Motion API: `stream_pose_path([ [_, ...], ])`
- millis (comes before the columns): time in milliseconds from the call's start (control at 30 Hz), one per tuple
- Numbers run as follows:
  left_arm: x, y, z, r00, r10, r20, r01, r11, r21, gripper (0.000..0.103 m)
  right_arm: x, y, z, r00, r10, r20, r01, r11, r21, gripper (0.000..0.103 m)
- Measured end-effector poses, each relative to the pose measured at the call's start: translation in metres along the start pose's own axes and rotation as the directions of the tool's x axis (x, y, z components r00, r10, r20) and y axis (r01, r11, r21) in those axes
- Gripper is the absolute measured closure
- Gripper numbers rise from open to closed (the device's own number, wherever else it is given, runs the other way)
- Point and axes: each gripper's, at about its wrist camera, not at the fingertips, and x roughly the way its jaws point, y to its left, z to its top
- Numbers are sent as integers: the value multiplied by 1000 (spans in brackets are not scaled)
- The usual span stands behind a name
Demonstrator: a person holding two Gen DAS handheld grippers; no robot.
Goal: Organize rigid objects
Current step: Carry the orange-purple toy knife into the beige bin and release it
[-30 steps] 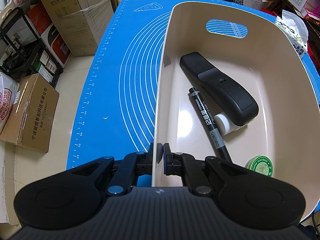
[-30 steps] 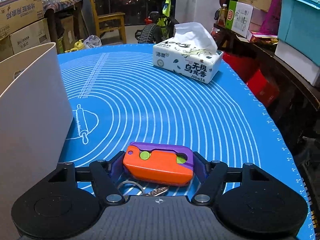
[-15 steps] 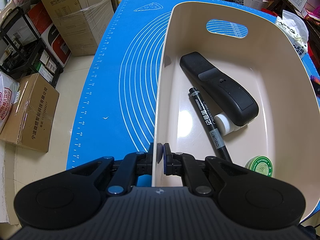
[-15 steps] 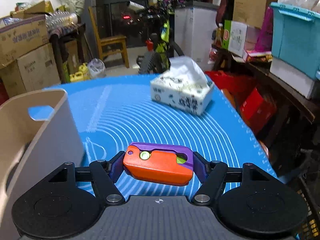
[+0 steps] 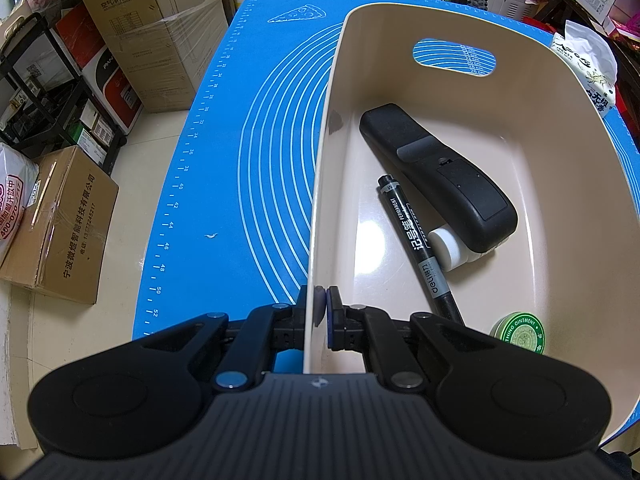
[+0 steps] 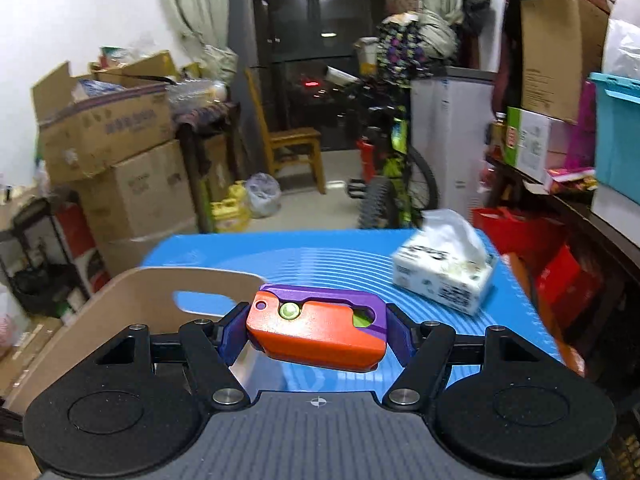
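- Left wrist view: nothing has shifted here over the last second. My left tongs [image 5: 320, 312] stay pinched almost fully shut on the near wall of the beige bin [image 5: 568, 128], one pad outside and one inside, holding it steady on the blue mat [image 5: 256, 152] that covers the tabletop.
- Inside the bin lie a black remote [image 5: 436, 178], a black marker [image 5: 416, 246], a small white bottle [image 5: 450, 248] half tucked under the remote, and a green tin [image 5: 519, 333] in the near corner. The bin looks ready to take one more thing.
- My left hand points steeply down at the rim.
- Right wrist view: this is where the change is. A second ago the orange and purple toy [image 6: 318, 330] was low over the mat, with a key ring showing under it; now it is lifted clear, the view has swung up to take in the room, and the bin's handle end [image 6: 152, 292] shows below to the left. The picture is blurred from the motion.
- My right tongs [image 6: 316, 330] stand partly open, clamped across the toy's two ends.
- The tissue box [image 6: 444, 276] sits farther off on the mat to the right. I judge the next step is carrying the toy leftward over the bin's rim.
- My right hand now points only gently downward.
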Motion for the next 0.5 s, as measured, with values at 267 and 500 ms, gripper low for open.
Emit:
stream_pose_path([
  [267,0,0,0,1000,0,0,0,1000,0,95,-9,47,-4,991,127,-33,-129,989,-79,30],
  [500,0,0,0,1000,0,0,0,1000,0,95,-12,83,-23,975,192,-110,-209,963,-169,30],
])
